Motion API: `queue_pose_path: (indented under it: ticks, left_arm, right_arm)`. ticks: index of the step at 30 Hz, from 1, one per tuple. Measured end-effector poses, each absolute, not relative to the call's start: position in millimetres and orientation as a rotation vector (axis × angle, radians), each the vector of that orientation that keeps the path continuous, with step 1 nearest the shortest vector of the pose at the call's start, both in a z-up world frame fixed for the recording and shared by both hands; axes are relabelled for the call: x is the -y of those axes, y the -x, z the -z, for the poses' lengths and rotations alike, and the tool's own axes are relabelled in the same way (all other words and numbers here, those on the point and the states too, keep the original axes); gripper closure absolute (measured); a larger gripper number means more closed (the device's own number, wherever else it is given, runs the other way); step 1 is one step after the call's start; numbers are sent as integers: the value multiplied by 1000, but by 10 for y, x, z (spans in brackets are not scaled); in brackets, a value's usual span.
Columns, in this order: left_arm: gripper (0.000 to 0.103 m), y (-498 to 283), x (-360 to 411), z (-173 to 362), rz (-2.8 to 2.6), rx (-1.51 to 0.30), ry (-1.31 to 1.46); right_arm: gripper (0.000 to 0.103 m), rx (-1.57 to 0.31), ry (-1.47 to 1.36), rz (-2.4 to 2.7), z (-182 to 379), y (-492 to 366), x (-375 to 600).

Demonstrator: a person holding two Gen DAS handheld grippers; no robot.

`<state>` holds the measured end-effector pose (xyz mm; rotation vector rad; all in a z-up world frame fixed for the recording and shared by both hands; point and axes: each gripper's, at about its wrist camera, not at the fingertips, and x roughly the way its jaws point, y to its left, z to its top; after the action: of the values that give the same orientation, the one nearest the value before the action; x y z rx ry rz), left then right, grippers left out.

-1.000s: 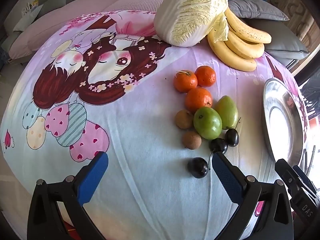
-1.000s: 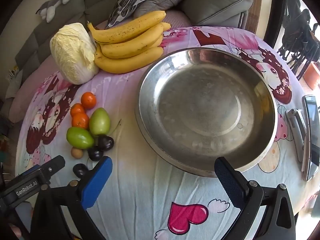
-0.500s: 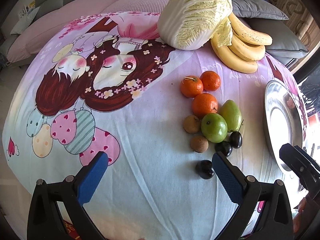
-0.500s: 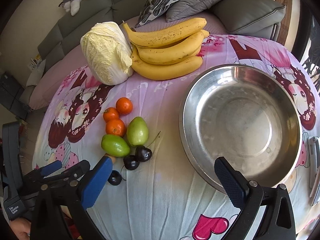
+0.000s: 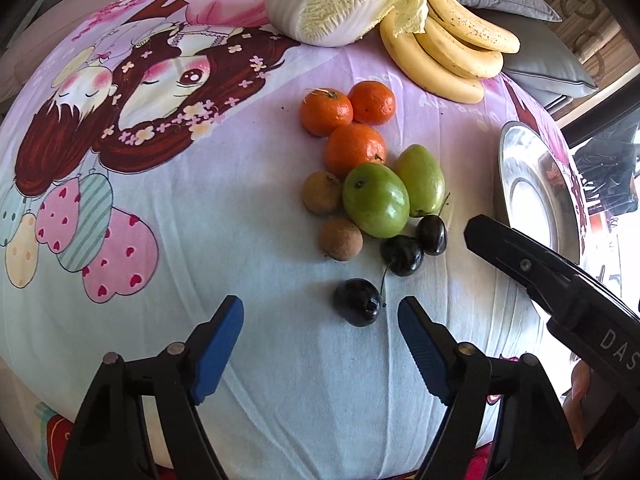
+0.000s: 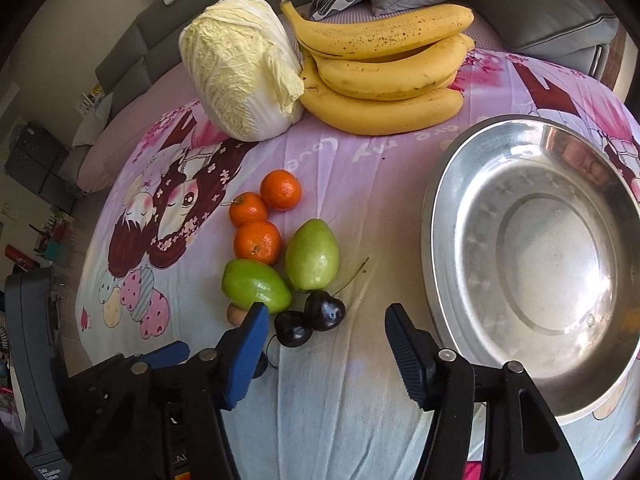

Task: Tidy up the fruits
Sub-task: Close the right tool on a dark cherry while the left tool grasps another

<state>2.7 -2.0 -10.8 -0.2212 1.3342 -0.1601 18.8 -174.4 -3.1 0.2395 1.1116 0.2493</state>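
The fruit sits clustered on my table's cartoon cloth. In the left wrist view, the lone dark cherry lies nearest me, just ahead of my left claw and toward its right finger, untouched. At twelve o'clock from it sit two more cherries, two brown longans, then two green fruits; the rounder one's long axis runs from ten to four o'clock, its stem dimple at ten, while its neighbour stands nearly twelve to six. Three tangerines lie beyond them.

My left claw has just been closing yet is released, with only cloth between its blue pads. My right claw has also just been narrowing; it grips nothing, and the pair of cherries lies in its gap without contact.

At twelve o'clock rest the bananas, long axes running nine to three, touching the cabbage. The steel bowl sits at three o'clock, apart from the fruit.
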Motion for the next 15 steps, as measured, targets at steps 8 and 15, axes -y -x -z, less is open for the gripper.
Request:
queue_pose_path:
  ticks: [8, 15]
  left_arm:
    - [46, -94, 122, 242, 162, -1355, 238]
    - [51, -209, 95, 287, 145, -1370, 245]
  right_arm:
    - [58, -1181, -273, -272, 190, -339, 1661]
    - [63, -1227, -335, -264, 306, -411, 1689]
